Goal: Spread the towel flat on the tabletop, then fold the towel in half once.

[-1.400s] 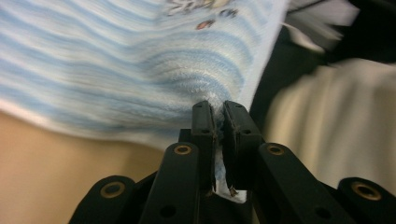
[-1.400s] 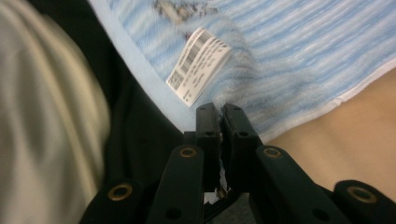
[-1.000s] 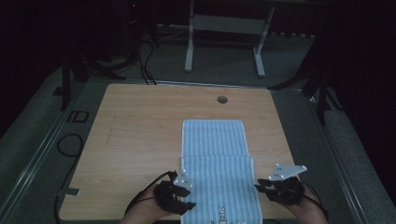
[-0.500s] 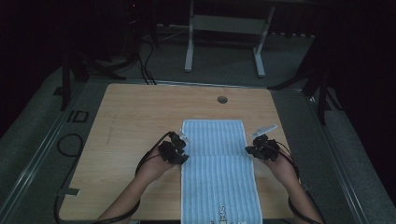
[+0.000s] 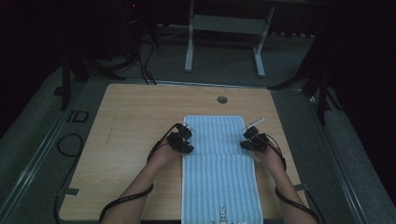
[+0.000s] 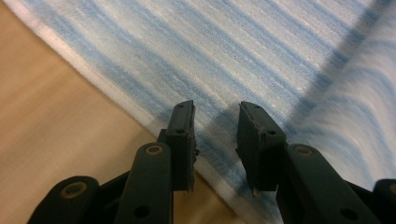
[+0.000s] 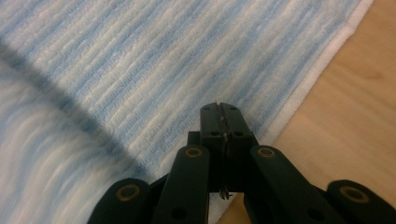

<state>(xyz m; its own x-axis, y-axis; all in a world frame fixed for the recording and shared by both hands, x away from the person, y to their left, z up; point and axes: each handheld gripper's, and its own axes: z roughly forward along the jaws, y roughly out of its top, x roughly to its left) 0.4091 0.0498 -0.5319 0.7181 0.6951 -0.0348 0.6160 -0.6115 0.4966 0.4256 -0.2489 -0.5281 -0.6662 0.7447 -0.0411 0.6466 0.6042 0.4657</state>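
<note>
A blue-and-white striped towel (image 5: pixel 219 133) lies lengthwise on the wooden table (image 5: pixel 130 126), with a cross line (image 5: pixel 219 154) at mid-length. My left gripper (image 5: pixel 186 140) is at the towel's left edge beside that line. Its jaws (image 6: pixel 215 135) have been closing but stand apart over the towel's white border (image 6: pixel 140 116), with nothing pinched. My right gripper (image 5: pixel 250 140) is at the towel's right edge. Its jaws (image 7: pixel 220 123) are pressed together just above the striped cloth (image 7: pixel 163 60), and no cloth shows between them. In both gripper views a shadowed step crosses the towel.
A small round hole (image 5: pixel 222 99) sits in the table beyond the towel's far end. A small embroidered figure (image 5: pixel 223 214) marks the towel's near end at the table's front edge. A metal stand (image 5: pixel 224 28) rises on the floor behind the table.
Both hands have moved forward from the table's near edge along the towel's sides to its middle. The towel lies as before.
</note>
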